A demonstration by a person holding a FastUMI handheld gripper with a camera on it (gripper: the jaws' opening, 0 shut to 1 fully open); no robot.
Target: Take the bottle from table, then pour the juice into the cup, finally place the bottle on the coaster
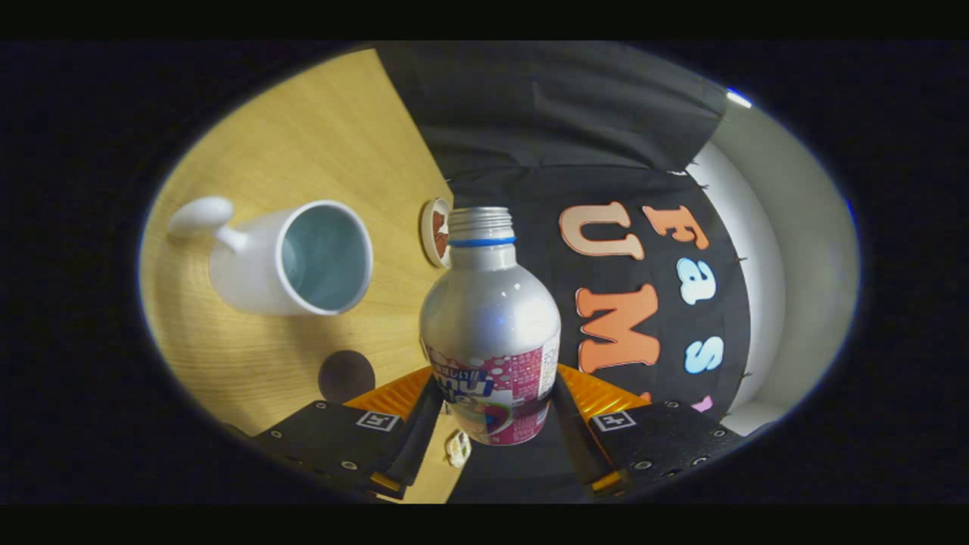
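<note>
Hand-held gripper clamped on the silver metal bottle with a pink-and-white label — bottle lifted clear of the light wooden counter.

Both fingers press against the label band on the lower body of the bottle, one on each side; the bottle stands between them with its threaded neck uncapped (a blue ring sits just below the thread). Beyond the fingers and to one side, the white ceramic cup with a rounded handle rests on the counter — its open mouth faces the camera and the handle points away from the bottle. A small round coaster with a pale rim lies near the counter edge, partly hidden behind the bottle neck. A dark round spot marks the counter near one finger.
</note>
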